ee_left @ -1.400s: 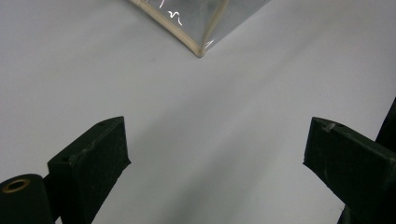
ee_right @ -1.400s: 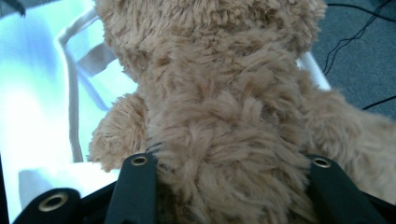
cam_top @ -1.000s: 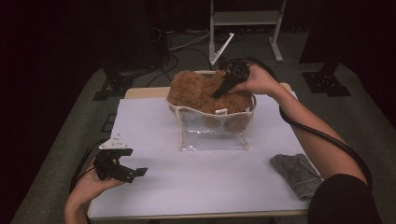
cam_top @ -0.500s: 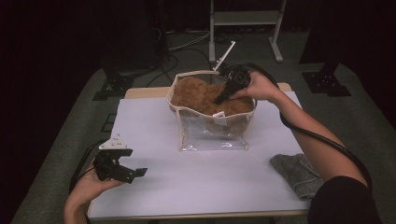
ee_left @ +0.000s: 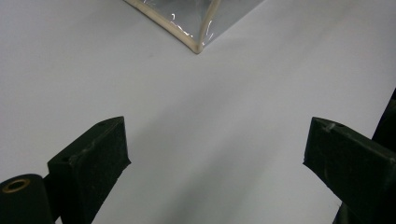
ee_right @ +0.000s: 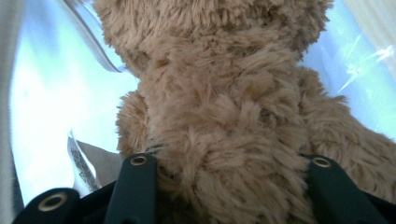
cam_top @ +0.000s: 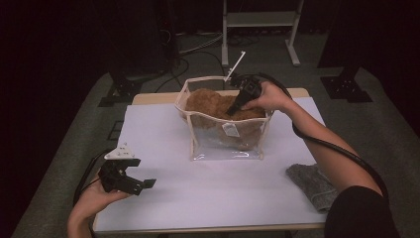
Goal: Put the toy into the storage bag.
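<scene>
I've brought the right gripper (cam_top: 236, 105) lower than a second ago, its jaws clamped on the brown plush bear (ee_right: 224, 121), which now sits deeper in the clear bag (cam_top: 225, 144) directly beneath it; the stuffing looks nearly done. The left gripper (cam_top: 130, 179) rests spread wide and holds nothing, well short of the bag's corner (ee_left: 198, 44) ahead of it
</scene>
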